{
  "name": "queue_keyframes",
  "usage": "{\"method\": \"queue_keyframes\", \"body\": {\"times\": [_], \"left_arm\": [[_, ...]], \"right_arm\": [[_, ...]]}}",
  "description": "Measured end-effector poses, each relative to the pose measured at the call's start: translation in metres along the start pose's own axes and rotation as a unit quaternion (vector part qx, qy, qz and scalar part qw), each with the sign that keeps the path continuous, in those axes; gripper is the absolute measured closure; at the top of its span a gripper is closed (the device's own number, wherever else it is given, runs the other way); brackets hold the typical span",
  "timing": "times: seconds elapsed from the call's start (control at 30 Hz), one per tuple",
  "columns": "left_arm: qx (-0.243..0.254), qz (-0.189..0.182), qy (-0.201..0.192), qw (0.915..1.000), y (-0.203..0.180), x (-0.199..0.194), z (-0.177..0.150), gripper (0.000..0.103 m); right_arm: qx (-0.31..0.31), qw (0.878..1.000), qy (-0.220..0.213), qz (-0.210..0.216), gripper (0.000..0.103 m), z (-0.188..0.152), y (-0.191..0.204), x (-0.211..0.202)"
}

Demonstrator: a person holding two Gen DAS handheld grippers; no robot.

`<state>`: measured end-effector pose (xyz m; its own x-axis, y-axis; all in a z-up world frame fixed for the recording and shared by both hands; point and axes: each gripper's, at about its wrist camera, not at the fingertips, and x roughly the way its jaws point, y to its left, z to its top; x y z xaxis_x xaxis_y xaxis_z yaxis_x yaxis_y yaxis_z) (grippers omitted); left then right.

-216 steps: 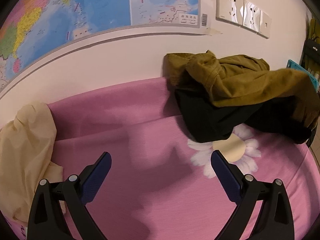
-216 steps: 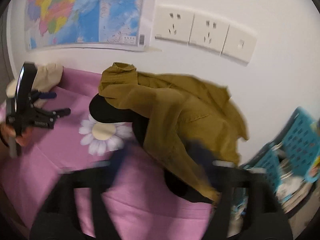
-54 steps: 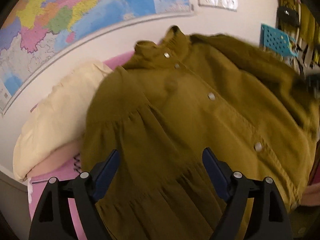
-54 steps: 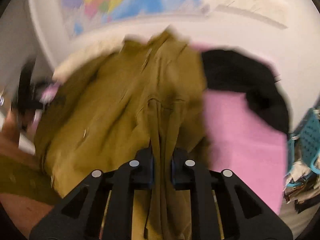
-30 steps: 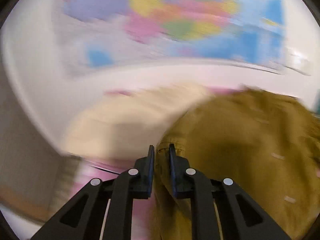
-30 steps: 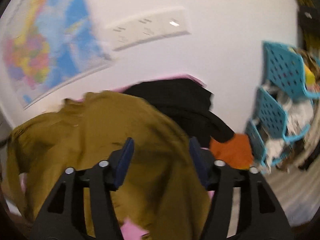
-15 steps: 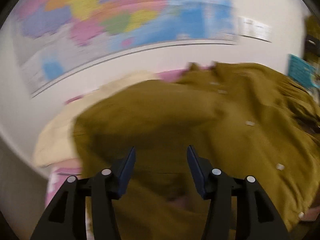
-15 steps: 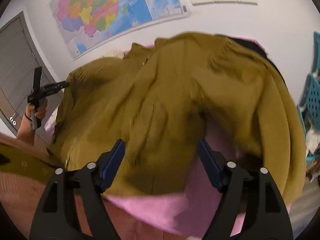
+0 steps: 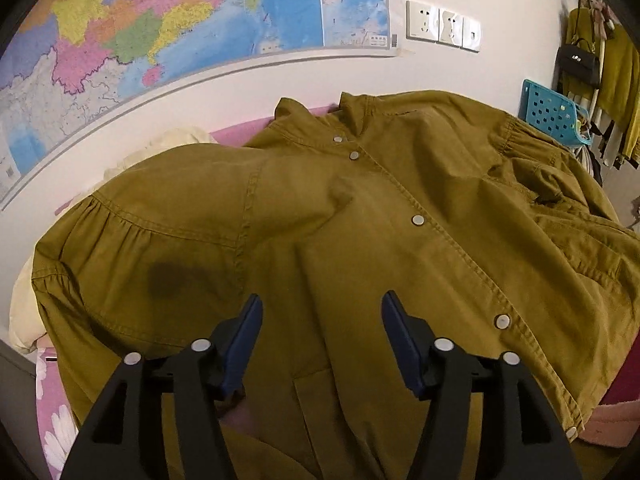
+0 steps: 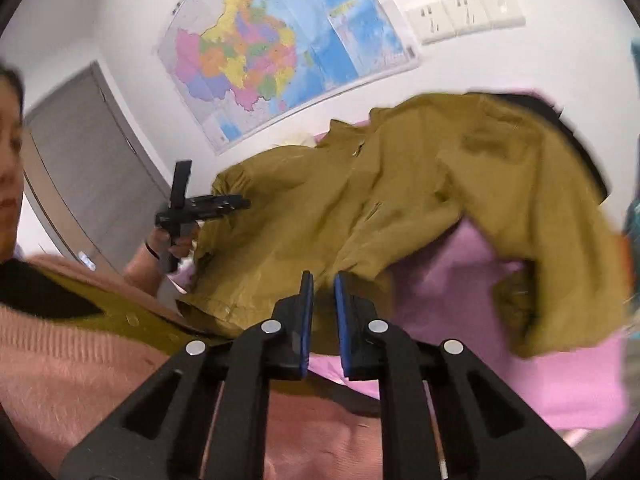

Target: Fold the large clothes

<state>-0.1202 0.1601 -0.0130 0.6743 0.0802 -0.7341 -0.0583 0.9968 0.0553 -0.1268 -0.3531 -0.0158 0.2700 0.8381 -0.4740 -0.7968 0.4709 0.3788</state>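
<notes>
An olive-green buttoned shirt (image 9: 360,216) lies spread front-up over a pink bedsheet (image 10: 480,320), its collar toward the wall and its row of pale snap buttons running down the placket. One gathered sleeve lies folded across the chest on the left of the left wrist view, and a darker patch marks the cloth there.

The left gripper (image 9: 322,320) hangs over the lower front of the shirt with its blue pads well apart; its jaws have just been opening and nothing is between them. The right gripper (image 10: 321,294) sits at the near hem, its jaws having just closed to a narrow gap. The picture is blurred there, so whether a fold of the hem is pinched between the pads I cannot tell.

A cream cloth (image 9: 24,304) lies beside the shirt at the left, a black garment (image 10: 576,136) beyond its far edge. A coloured map (image 9: 160,28) and wall sockets (image 9: 442,26) are on the wall, with a blue basket (image 9: 552,112) at the right.
</notes>
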Motion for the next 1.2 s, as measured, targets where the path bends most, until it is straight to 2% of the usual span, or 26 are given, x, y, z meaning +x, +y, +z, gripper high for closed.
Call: {"method": "queue_keyframes", "body": {"times": [0.07,0.1,0.13,0.17,0.23,0.27,0.3,0.4,0.47,0.57,0.63,0.67,0.73,0.77,0.8,0.9,0.97,1.03,1.07,1.17,1.2], "left_arm": [[0.001,-0.003,0.002,1.0000,-0.001,-0.002,-0.001,0.039],[0.003,-0.002,0.004,1.0000,0.000,-0.003,-0.003,0.039],[0.008,-0.001,0.006,0.9999,-0.002,-0.002,-0.003,0.039],[0.014,-0.001,0.008,0.9999,-0.006,-0.001,-0.003,0.039],[0.024,-0.009,0.006,0.9996,-0.014,-0.002,-0.003,0.039],[0.028,-0.012,0.005,0.9995,-0.017,-0.003,-0.003,0.037],[0.036,-0.019,0.001,0.9992,-0.024,-0.004,-0.001,0.036],[0.059,-0.037,-0.011,0.9975,-0.045,-0.005,0.003,0.033],[0.070,-0.048,-0.014,0.9963,-0.058,-0.003,0.005,0.032],[0.082,-0.074,-0.008,0.9938,-0.078,0.004,0.008,0.032],[0.092,-0.085,-0.004,0.9921,-0.088,0.007,0.006,0.032],[0.096,-0.086,-0.002,0.9917,-0.092,0.009,0.006,0.032],[0.102,-0.094,0.005,0.9903,-0.101,0.013,0.005,0.032],[0.105,-0.095,0.006,0.9899,-0.104,0.013,0.005,0.032],[0.107,-0.096,0.007,0.9895,-0.107,0.012,0.005,0.032],[0.117,-0.112,0.006,0.9868,-0.113,0.008,0.003,0.030],[0.125,-0.118,0.006,0.9852,-0.117,0.007,0.003,0.030],[0.135,-0.120,0.008,0.9835,-0.124,0.009,0.001,0.030],[0.141,-0.118,0.013,0.9829,-0.129,0.012,0.000,0.030],[0.157,-0.113,0.023,0.9808,-0.139,0.020,-0.005,0.030],[0.161,-0.114,0.029,0.9799,-0.142,0.023,-0.007,0.030]], "right_arm": [[0.020,0.999,0.033,-0.037,0.089,-0.008,-0.009,0.003],[0.038,0.995,0.061,-0.065,0.084,-0.014,-0.019,0.009],[0.050,0.991,0.081,-0.096,0.077,-0.017,-0.027,0.016],[0.066,0.987,0.081,-0.125,0.063,-0.019,-0.035,0.018],[0.080,0.989,0.051,-0.110,0.060,-0.018,-0.043,0.015],[0.082,0.992,0.023,-0.098,0.052,-0.013,-0.043,0.014],[0.084,0.992,0.012,-0.092,0.045,-0.009,-0.043,0.018],[0.095,0.994,0.022,-0.051,0.033,-0.002,-0.048,0.047],[0.114,0.993,0.043,-0.012,0.032,-0.003,-0.058,0.068],[0.127,0.988,0.075,0.035,0.034,-0.016,-0.057,0.098],[0.120,0.987,0.068,0.082,0.060,-0.019,-0.046,0.100],[0.118,0.986,0.060,0.100,0.082,-0.018,-0.042,0.097],[0.104,0.988,0.044,0.101,0.091,-0.012,-0.029,0.087],[0.106,0.988,0.030,0.104,0.098,-0.009,-0.027,0.079],[0.111,0.988,-0.004,0.111,0.098,-0.003,-0.024,0.058],[0.088,0.992,-0.037,0.076,0.099,0.006,-0.013,0.026],[0.102,0.993,-0.007,0.052,0.099,0.003,-0.017,0.033],[0.123,0.989,0.066,-0.038,0.098,-0.010,-0.031,0.055],[0.132,0.986,0.084,-0.050,0.094,-0.016,-0.036,0.063],[0.144,0.980,0.101,-0.092,0.073,-0.031,-0.048,0.071],[0.151,0.981,0.092,-0.082,0.072,-0.032,-0.051,0.067]]}}
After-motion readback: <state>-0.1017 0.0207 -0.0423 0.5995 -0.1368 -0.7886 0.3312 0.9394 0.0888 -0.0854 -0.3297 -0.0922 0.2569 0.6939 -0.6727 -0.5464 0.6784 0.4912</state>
